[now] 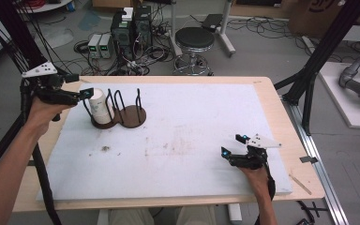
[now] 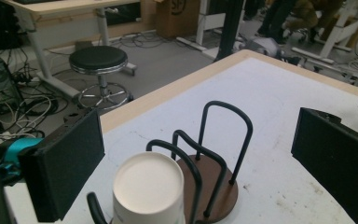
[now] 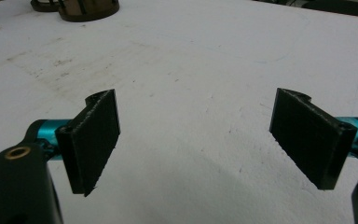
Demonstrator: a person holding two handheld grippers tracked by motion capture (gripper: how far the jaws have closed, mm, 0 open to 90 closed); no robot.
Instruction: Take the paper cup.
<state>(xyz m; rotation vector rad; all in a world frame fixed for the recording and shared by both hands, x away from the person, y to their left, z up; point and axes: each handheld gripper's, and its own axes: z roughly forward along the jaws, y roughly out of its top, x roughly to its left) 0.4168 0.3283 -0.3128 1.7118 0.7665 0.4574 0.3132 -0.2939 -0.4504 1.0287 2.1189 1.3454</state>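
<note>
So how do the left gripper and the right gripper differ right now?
The left gripper is held up at the paper cup in the wire rack, its jaws either side of the cup; the right gripper sits low at the table's near edge with nothing between its jaws. Both are open.

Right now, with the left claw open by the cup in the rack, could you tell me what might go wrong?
1. The cup sits between thin rack loops; a closing left claw might catch a loop and drag the rack.
2. The paper cup could crush if squeezed hard.
3. The right claw, open and far off, isn't steadying the rack, so lifting may tip it.
</note>
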